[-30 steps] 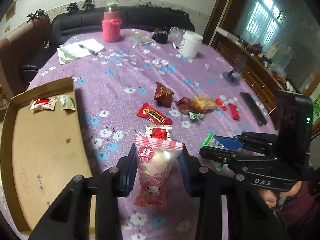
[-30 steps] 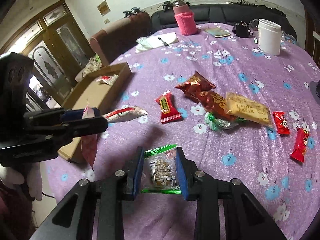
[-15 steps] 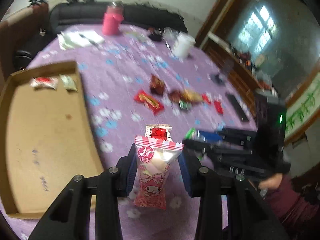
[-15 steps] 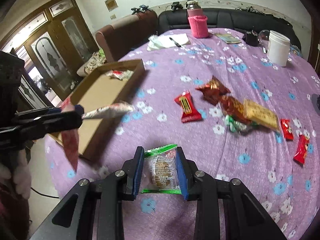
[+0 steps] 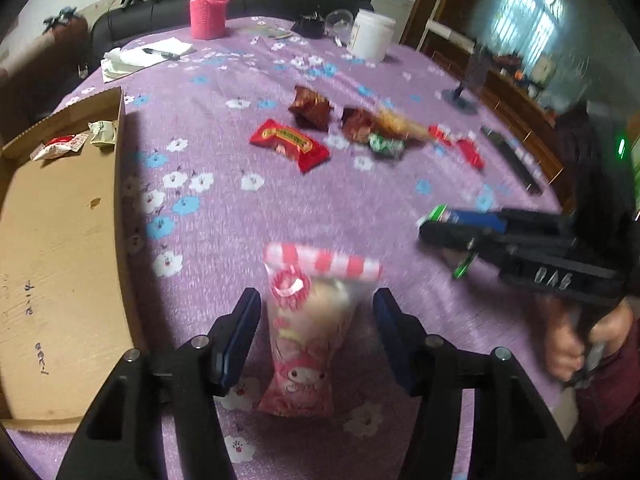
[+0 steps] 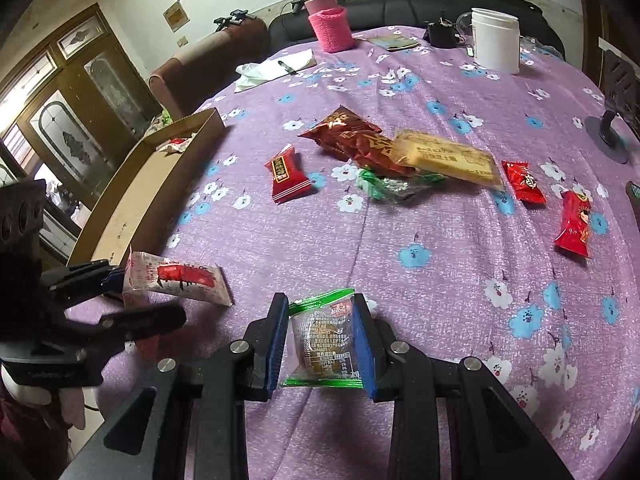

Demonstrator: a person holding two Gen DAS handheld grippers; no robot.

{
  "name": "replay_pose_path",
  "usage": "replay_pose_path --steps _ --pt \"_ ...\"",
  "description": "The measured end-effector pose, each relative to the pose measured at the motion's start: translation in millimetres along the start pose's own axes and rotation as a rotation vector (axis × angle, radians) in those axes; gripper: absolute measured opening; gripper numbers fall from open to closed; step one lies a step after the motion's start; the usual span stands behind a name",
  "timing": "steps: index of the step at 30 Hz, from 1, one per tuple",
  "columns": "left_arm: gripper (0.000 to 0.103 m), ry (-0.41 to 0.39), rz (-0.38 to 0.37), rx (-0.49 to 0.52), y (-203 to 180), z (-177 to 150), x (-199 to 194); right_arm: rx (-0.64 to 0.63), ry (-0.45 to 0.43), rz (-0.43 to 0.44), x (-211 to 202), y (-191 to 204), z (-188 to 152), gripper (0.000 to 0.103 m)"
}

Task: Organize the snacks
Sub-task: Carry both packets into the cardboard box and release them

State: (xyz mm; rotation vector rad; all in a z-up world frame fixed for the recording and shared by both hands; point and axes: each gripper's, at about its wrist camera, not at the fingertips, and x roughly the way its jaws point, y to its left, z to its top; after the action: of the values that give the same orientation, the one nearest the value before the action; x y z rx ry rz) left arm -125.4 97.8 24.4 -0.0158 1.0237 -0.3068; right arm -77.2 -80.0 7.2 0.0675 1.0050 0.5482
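Standing apart on either side of a pink cartoon-print snack bag (image 5: 298, 344), the fingers of the left gripper (image 5: 316, 320) are spread wide and grip nothing; the bag, blurred in the left wrist view, sits between them over the purple floral cloth of the bench (image 5: 224, 216), and whether it rests on the cloth cannot be told. From the right wrist view that same gripper (image 6: 132, 296) appears at the left edge with a white-and-red snack packet (image 6: 176, 278) lying just beside its tips.

The right gripper (image 6: 322, 340) is clamped on a green-edged clear cookie packet (image 6: 324, 342), both blue pads pressed to its sides, held above the near part of the bench.

At the left edge of the bench lies a shallow cardboard box (image 5: 60, 216) with a red-and-white packet (image 5: 60, 146) and a pale green packet (image 5: 103, 133) in its far corner. Mid-bench, well apart from the box, lie the loose snacks: a red bar packet (image 6: 289, 178), dark red foil bags (image 6: 348, 138), a yellow cracker pack (image 6: 448, 158) leaning over a green foil wrapper (image 6: 390, 184), and two small red packets (image 6: 522, 182) to the right. Farther back stand a pink-sleeved bottle (image 6: 330, 20) and a white jar (image 6: 495, 40).
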Motion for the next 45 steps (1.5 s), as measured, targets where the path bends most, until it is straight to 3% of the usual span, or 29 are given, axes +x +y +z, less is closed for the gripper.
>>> replay_pose_path --steps 1,2,3,4,6,9,11,15,17,21,27,33,37,40,45 --pt "0.057 0.009 0.038 0.024 -4.0 -3.5 4.6 0.002 0.002 0.003 1.2 -1.2 -0.4 0.033" --pt "0.050 0.014 0.064 0.044 -7.7 -6.3 7.5 0.004 0.005 0.011 2.5 -1.9 -1.7 0.033" --pt "0.026 0.000 0.106 0.066 -12.2 -9.3 7.5 0.005 0.007 0.013 3.3 -1.2 -2.2 0.033" --pt "0.023 -0.005 0.133 0.088 -16.3 -11.4 7.2 0.006 0.009 0.018 3.0 -1.0 -4.2 0.033" --pt "0.022 -0.014 0.068 0.070 -16.2 -14.3 -0.6 0.002 0.004 0.021 0.0 0.7 -6.5 0.033" --pt "0.022 -0.057 0.032 0.050 -13.4 -17.4 -23.3 -0.011 -0.023 0.016 -12.4 4.4 -7.8 0.033" --pt "0.022 -0.084 -0.045 0.005 -4.1 -17.8 -45.5 -0.022 -0.052 0.021 -26.0 10.0 -4.5 0.033" --pt "0.022 -0.162 -0.084 -0.064 22.9 -11.7 -88.9 -0.049 -0.095 0.071 -45.1 29.5 10.2 0.034" --pt "0.023 -0.190 -0.073 -0.121 51.4 -3.9 -105.6 -0.070 -0.101 0.120 -47.3 46.4 22.0 0.034" --pt "0.023 -0.212 0.050 -0.201 111.7 10.1 -124.7 -0.115 -0.078 0.207 -35.0 89.9 50.0 0.034" --pt "0.023 -0.175 0.144 -0.332 199.1 41.9 -108.0 -0.179 -0.061 0.282 7.7 154.0 105.9 0.034" --pt "0.023 -0.129 0.127 -0.492 275.6 59.0 -59.3 -0.165 0.013 0.278 97.8 199.2 157.1 0.034" --pt "0.023 -0.102 0.126 -0.538 297.5 58.9 -39.3 -0.172 0.097 0.245 160.4 217.1 165.7 0.034" --pt "0.025 -0.109 0.102 -0.567 306.8 57.5 -33.9 -0.173 0.116 0.234 182.9 220.5 168.5 0.035" --pt "0.044 -0.123 0.071 -0.566 304.8 60.4 -38.3 -0.165 0.101 0.222 190.6 218.7 174.2 0.037"
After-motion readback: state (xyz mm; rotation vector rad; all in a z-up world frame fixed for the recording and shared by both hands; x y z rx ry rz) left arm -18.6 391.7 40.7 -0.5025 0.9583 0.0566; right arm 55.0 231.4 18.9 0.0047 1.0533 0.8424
